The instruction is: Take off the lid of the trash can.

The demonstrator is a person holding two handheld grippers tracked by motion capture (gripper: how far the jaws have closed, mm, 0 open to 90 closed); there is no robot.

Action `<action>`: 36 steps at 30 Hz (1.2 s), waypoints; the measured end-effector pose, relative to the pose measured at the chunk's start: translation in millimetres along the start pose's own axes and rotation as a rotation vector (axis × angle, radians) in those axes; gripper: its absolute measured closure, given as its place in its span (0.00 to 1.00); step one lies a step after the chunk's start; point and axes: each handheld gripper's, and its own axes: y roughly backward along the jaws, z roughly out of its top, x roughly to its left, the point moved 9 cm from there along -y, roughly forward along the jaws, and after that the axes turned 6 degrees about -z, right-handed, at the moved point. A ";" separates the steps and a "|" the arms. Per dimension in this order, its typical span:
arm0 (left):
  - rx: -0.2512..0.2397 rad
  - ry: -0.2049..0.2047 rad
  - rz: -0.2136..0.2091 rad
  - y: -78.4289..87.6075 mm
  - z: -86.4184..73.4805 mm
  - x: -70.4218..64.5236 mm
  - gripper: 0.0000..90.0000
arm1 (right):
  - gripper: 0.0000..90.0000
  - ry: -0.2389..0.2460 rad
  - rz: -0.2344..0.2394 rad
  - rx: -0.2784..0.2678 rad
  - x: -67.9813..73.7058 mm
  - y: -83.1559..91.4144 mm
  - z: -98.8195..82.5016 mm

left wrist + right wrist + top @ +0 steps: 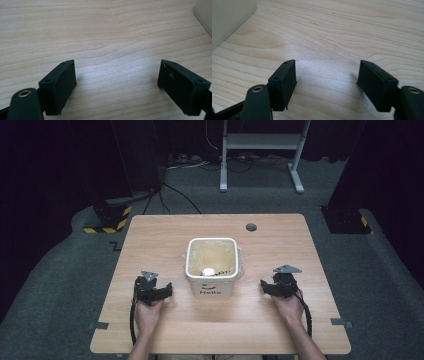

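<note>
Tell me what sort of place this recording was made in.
Probably a lab or studio set up for recording. A lone wooden table stands on grey carpet, dark curtains close it in, a white metal stand and floor cables sit behind, and hazard-striped bases flank it.

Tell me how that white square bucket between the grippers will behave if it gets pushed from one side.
The bucket stands upright on the table, taller than wide, so a high push may tip it; a low push probably slides it. It looks like thin plastic with little inside, so likely light, with walls that may flex. Left gripper and right gripper are open, apart from it.
</note>
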 end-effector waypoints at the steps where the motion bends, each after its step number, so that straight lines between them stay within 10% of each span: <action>1: 0.000 -0.001 -0.004 -0.2 0.1 -0.1 0.17 | 0.38 -0.007 0.006 -0.005 0.0 0.6 0.6; 8: -0.001 -0.004 -0.004 -0.4 0.6 0.4 0.17 | 0.52 -0.029 0.060 -0.052 0.8 10.1 7.9; 36: -0.001 -0.001 -0.006 -0.5 0.5 0.2 0.17 | 0.55 -0.075 0.134 -0.096 3.5 28.0 36.5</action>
